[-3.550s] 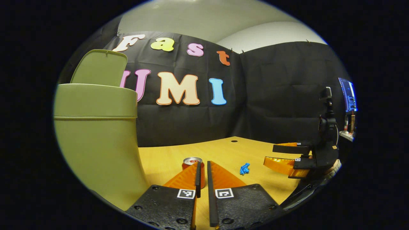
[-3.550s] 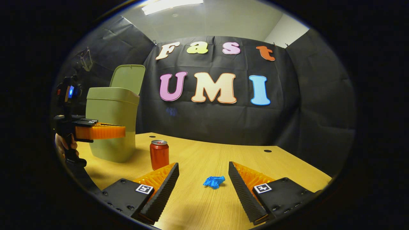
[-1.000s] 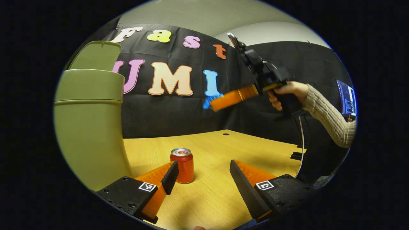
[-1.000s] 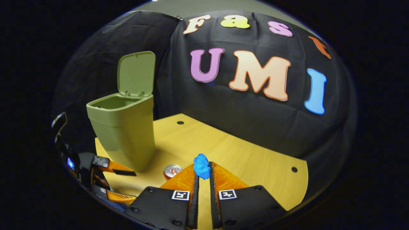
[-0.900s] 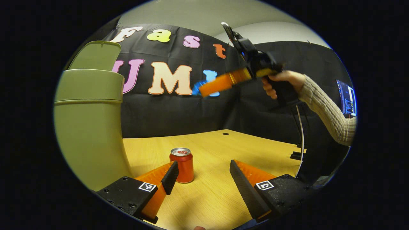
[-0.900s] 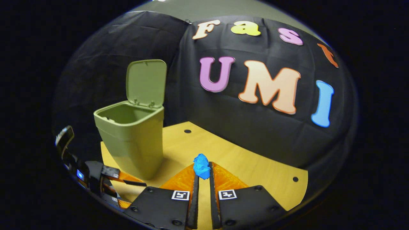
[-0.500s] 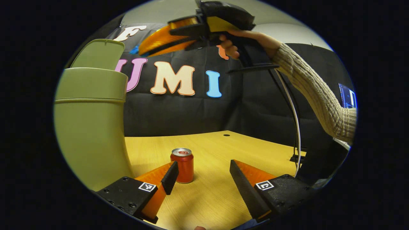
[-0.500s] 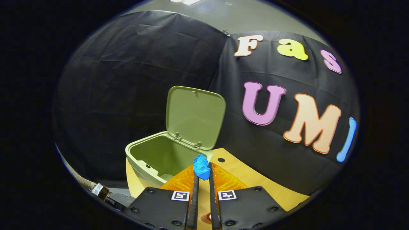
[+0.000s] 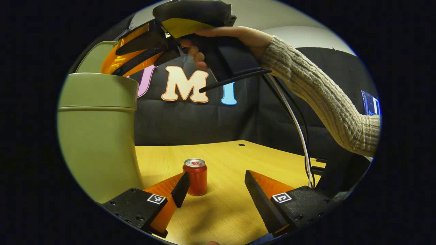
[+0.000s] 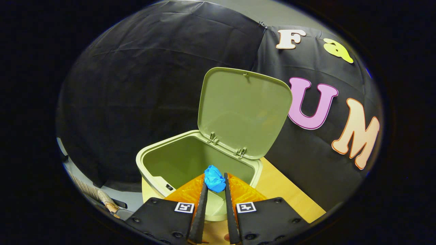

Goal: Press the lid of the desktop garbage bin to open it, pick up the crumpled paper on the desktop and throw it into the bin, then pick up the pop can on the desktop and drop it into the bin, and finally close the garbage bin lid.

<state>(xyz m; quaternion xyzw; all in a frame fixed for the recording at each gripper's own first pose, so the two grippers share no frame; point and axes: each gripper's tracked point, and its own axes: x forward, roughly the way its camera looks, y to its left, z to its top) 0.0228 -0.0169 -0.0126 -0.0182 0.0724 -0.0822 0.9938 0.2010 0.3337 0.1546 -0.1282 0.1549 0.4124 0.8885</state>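
Pinched paper (image 10: 214, 182) above bin (image 10: 177, 163) rim

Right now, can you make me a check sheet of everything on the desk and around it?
Surface: wooden desk, bare apart from the job's things.
Job's things: green bin with lid up; blue crumpled paper over the bin mouth; pop can upright on the desk.
Clutter: nothing seen.
Grippers: right gripper shut on the paper; left gripper open near the can.
Cables: white cable hangs below the sleeve.
Surroundings: black cloth wall.
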